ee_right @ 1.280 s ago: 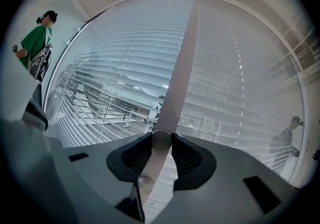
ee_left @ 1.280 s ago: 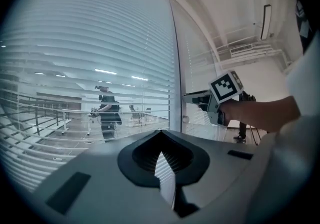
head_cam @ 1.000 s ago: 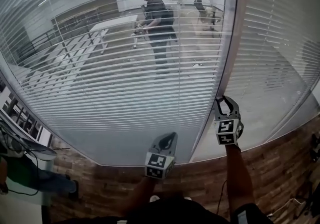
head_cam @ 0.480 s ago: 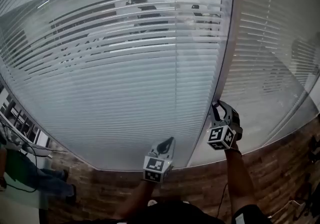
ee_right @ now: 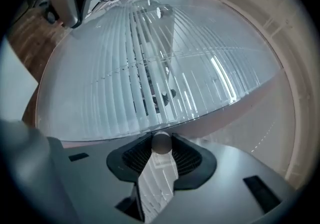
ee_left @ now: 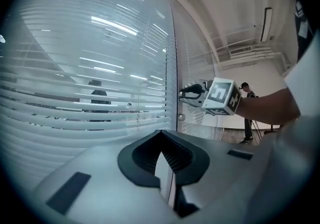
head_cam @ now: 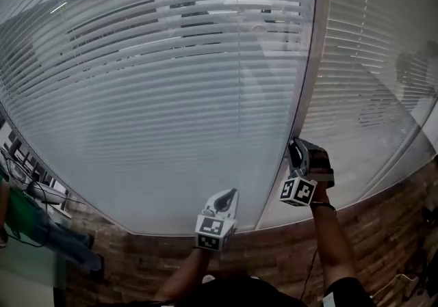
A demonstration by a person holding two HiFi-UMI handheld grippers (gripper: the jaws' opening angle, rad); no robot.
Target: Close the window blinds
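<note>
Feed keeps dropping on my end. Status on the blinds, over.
Right gripper shut on knob at window frame. Left gripper shut, empty. Blinds tilted mostly closed, figure faintly visible through. Nothing in the way.

A wide glass pane (head_cam: 137,182) fills the left and centre, with the window blinds (head_cam: 171,94) behind it. A frame post (head_cam: 306,73) stands upright at its right edge, and a second pane with blinds (head_cam: 369,80) lies right of the post. Low on the post, a knob (ee_right: 161,142) sits between the fingers (ee_right: 187,157) of the right gripper (head_cam: 298,147). The left gripper (head_cam: 235,193) is lower and to its left, before the wide pane. The floor (head_cam: 383,230) runs below both panes. A person (head_cam: 20,220) is at the far lower left.
</note>
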